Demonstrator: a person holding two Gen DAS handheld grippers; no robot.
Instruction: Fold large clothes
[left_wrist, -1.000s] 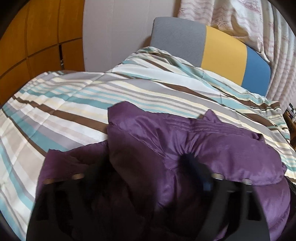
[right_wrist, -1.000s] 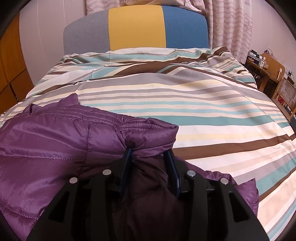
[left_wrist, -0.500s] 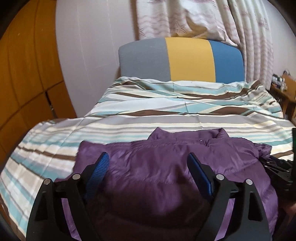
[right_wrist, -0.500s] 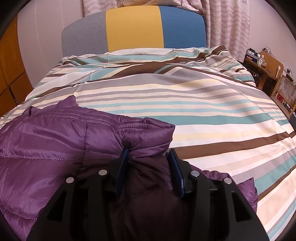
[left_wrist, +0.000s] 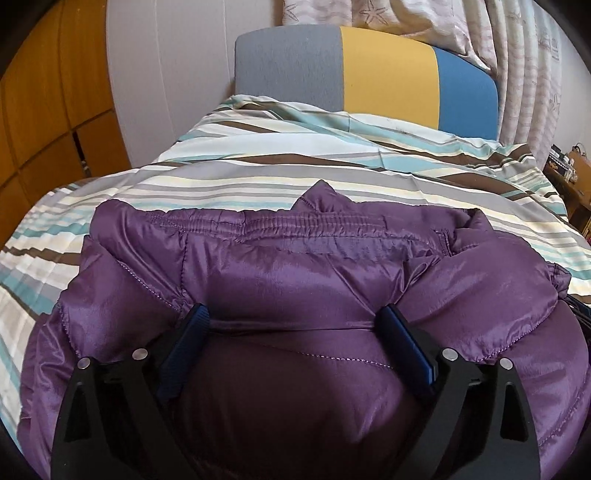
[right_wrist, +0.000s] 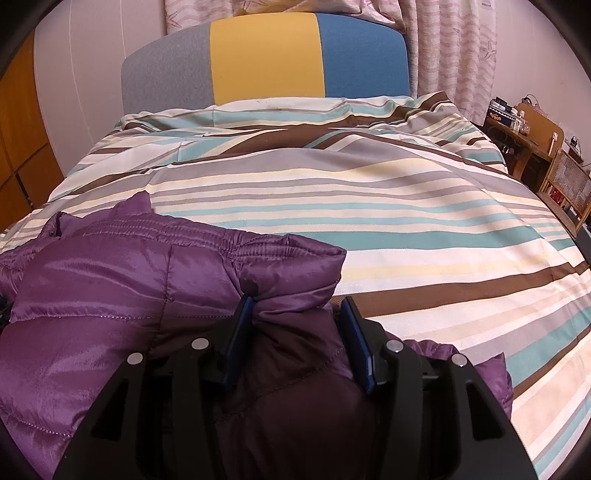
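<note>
Left tool (left_wrist: 291, 325) spread wide over the purple jacket (left_wrist: 295, 280) — right tool (right_wrist: 297, 314) pinching its edge.

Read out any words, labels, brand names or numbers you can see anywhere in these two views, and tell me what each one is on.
None can be read.
purple jacket: no tag, logo or print shows.
striped duvet, headboard and curtain: pattern and colour only, no lettering.
clutter on the wooden side table: boxes that may carry print, too small and blurred to read.
left gripper and right gripper: no markings visible.
</note>
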